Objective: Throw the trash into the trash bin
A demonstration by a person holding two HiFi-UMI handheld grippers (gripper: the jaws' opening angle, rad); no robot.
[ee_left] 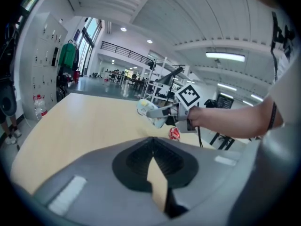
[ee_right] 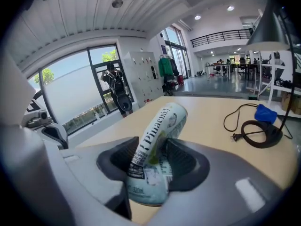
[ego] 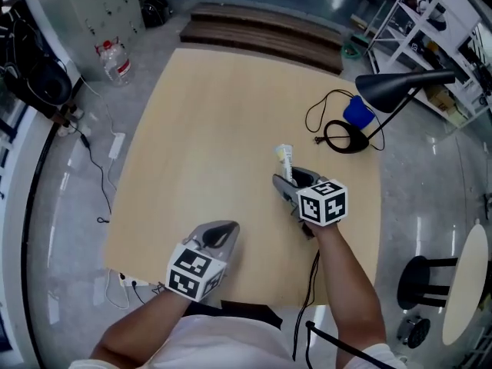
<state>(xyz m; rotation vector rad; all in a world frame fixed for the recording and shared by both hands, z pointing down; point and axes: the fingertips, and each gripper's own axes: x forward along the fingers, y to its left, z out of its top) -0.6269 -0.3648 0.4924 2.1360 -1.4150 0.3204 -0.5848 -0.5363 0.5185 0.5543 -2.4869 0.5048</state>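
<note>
At the near edge of the table, the left gripper hangs low with jaw tips together and nothing between them; it is idle. Just beyond it and to the right, the right gripper is clamped on the can, a crushed pale one with printed label. The pads press both of its sides and it is clear of the tabletop. The can's long axis runs along the jaws: base back in the throat, top poking out past the tips and tilted up, away from the person. Key relation: the trash is already in the right hand, with the left well apart from it, so the carry looks like a right-hand job. No trash bin shows in any view, so which way it lies from the can cannot be told. It is probably off the table somewhere, and the release would likely drop the can top end first. A small red thing sits on the table under the right gripper in the left gripper view, too small to identify. Farther right stand a black desk lamp, its cable and a blue object. On the floor far left is a water bottle.
</note>
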